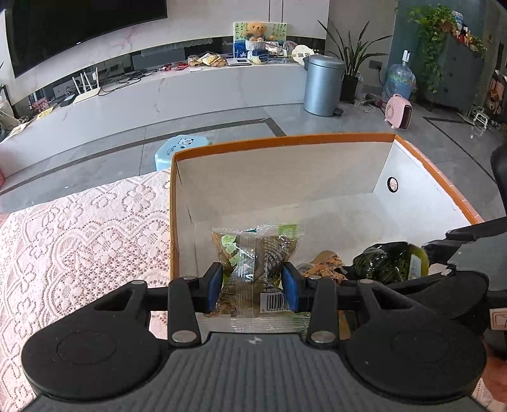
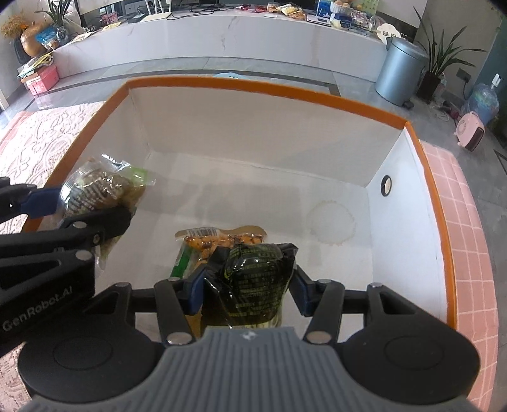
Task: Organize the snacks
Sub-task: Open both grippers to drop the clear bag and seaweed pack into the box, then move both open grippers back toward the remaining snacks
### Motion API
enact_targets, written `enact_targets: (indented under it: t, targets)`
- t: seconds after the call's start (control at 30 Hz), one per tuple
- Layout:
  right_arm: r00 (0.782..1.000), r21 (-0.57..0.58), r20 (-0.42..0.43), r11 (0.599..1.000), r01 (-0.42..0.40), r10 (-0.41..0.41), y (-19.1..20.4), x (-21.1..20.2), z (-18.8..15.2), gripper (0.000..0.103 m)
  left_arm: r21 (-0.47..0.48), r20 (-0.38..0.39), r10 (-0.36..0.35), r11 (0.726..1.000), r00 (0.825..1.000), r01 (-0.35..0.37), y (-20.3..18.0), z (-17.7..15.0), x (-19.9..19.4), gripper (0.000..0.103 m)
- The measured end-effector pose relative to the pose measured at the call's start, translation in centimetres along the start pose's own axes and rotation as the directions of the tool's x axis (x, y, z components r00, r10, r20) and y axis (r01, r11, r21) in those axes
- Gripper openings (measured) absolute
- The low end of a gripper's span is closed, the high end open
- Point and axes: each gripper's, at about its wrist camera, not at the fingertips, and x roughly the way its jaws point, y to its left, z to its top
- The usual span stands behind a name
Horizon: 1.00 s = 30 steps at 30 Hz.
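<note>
Left wrist view: left tongs clamped on a clear snack packet, blue pads pressing both sides. Packet has green patches, lines of small print too fine to read, and a barcode on white at its lower right. It hangs over the near left corner of an open white box with an orange rim. Box sits on a pink lace tabletop. Right wrist view: right tongs gripping a dark packet covered in green print, not legible; the right pad's contact is hard to judge. This packet is low inside the box, near the front wall. Just beyond it on the box floor lies an orange snack packet, partly overlapped by the dark one. Round hole in the box's right wall; faint ring stain on the floor. The other tool's body enters at the left of this view, lettered "GenRobot.AI". Behind: grey bin, pink heater, teddy bear on a white ledge.
</note>
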Motion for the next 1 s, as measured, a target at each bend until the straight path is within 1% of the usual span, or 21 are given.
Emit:
enact_targets:
  t: [0.13,0.23,0.3,0.33,0.37,0.4,0.5,0.67,0.8,0.87,0.9,0.93,1.0]
  targets:
    - [1.0,0.01,-0.018,1.0,0.008,-0.008,-0.1,0.0,0.0,0.056,-0.006,-0.017,0.005,1.0,1.0,-0.005,0.2,0.1,0.3,0.046]
    - [1.0,0.012,-0.02,1.0,0.006,-0.006,-0.1,-0.1,0.1,0.056,-0.002,-0.018,0.016,1.0,1.0,-0.016,0.1,0.0,0.3,0.051]
    - [1.0,0.015,-0.023,1.0,0.006,-0.006,-0.2,-0.2,0.0,0.059,0.006,0.005,0.019,1.0,1.0,-0.02,0.0,0.0,-0.2,0.053]
    - [1.0,0.019,-0.021,1.0,0.008,-0.008,-0.3,-0.3,0.0,0.062,0.006,0.019,0.022,1.0,1.0,-0.022,0.1,0.0,-0.4,0.056]
    - [1.0,0.022,-0.019,1.0,0.019,-0.019,-0.3,-0.4,0.1,0.069,0.002,0.03,0.022,1.0,0.999,-0.022,0.1,0.0,-0.7,0.061]
    - [0.999,0.023,-0.014,0.999,0.031,-0.03,-0.4,-0.6,0.1,0.07,-0.006,0.043,0.019,1.0,0.999,-0.018,0.2,0.0,-1.0,0.065]
    - [1.0,0.033,0.003,0.999,0.029,-0.029,-0.6,-1.3,0.2,0.072,-0.026,0.067,0.01,1.0,0.998,-0.008,0.5,0.0,-1.9,0.068]
    - [0.997,0.048,0.065,0.998,0.027,-0.031,-0.8,-3.9,0.1,0.076,-0.054,0.132,-0.007,0.998,0.991,0.014,0.5,-0.3,-4.4,0.07]
    - [0.991,0.052,0.132,0.998,0.028,-0.035,-0.5,-6.5,-0.3,0.077,-0.084,0.185,-0.019,0.996,0.983,0.035,0.5,-0.7,-7.0,0.072]
    - [0.984,0.053,0.174,0.998,0.033,-0.042,-0.5,-8.1,-0.7,0.079,-0.099,0.208,-0.023,0.994,0.978,0.044,0.5,-0.6,-8.2,0.072]
    - [0.98,0.054,0.194,0.998,0.041,-0.051,-0.6,-8.8,-1.1,0.084,-0.103,0.218,-0.024,0.994,0.976,0.048,0.3,-0.6,-8.7,0.072]
    - [0.974,0.056,0.219,0.997,0.054,-0.065,-0.6,-9.6,-1.4,0.086,-0.107,0.227,-0.028,0.993,0.973,0.053,0.3,-0.7,-9.3,0.072]
    - [0.96,0.057,0.265,0.995,0.076,-0.089,-0.6,-11.2,-2.2,0.086,-0.117,0.244,-0.035,0.991,0.969,0.065,0.1,-1.0,-10.5,0.072]
